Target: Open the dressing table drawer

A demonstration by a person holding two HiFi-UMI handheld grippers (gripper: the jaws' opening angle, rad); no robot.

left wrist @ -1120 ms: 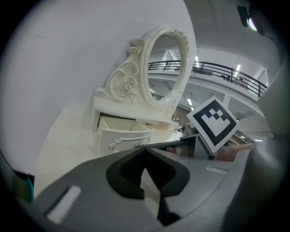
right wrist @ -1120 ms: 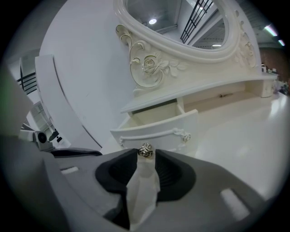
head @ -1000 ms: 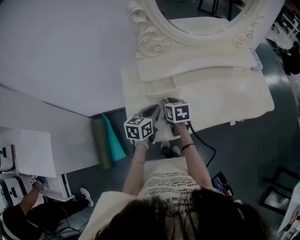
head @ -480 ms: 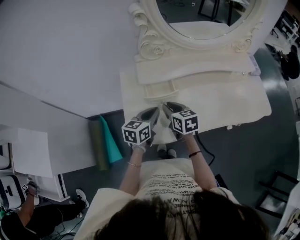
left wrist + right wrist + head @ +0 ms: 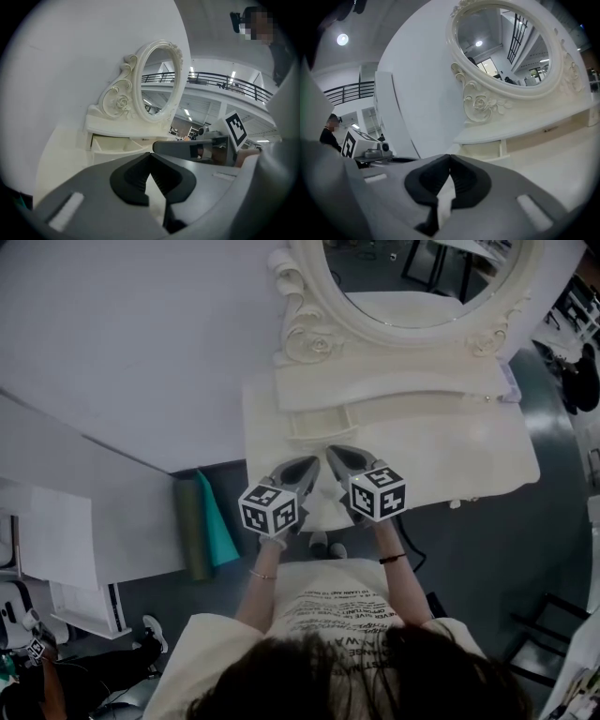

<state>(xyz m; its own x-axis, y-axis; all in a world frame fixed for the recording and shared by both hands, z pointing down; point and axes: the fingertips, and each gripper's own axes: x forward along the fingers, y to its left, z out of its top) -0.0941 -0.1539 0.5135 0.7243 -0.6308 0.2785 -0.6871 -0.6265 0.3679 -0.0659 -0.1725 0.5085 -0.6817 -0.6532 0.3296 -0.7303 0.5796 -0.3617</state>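
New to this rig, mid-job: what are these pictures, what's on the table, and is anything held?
No robot: a person holds a two-jaw gripper in each hand; the marker cubes are part of them. One picture looks down from the person's head. The other two come from cameras riding on each gripper, looking along its jaws. Before them stands a cream dressing table with an oval mirror. Its top looks bare near the grippers, and its small drawer is pulled out. The left gripper is shut and empty. The right gripper has just closed its jaws, with nothing between them.
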